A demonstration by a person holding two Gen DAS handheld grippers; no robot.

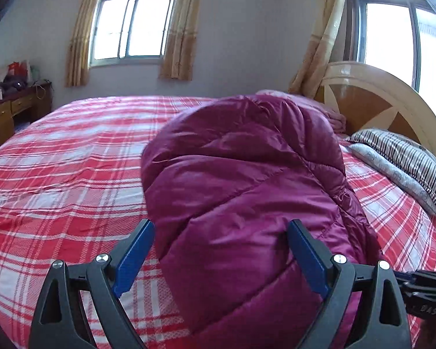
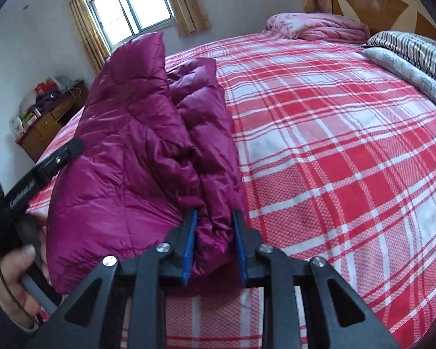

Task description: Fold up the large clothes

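Mid-fold: right gripper [image 2: 213,218] clamped on magenta down jacket [image 2: 136,133] edge; left gripper [image 1: 221,229] wide, straddling jacket. Next: clamp left, lift over bed [image 2: 334,145].

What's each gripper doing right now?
Left gripper: open, jaws wide around the purple jacket.
Right gripper: shut on the jacket's edge.

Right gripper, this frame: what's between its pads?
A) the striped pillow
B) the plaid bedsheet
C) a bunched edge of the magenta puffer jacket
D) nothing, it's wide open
C. In the right wrist view the right gripper has its blue pads pressed on a bunched fold of the magenta puffer jacket; the striped pillow lies far off by the headboard, and the plaid bedsheet stays flat under it.
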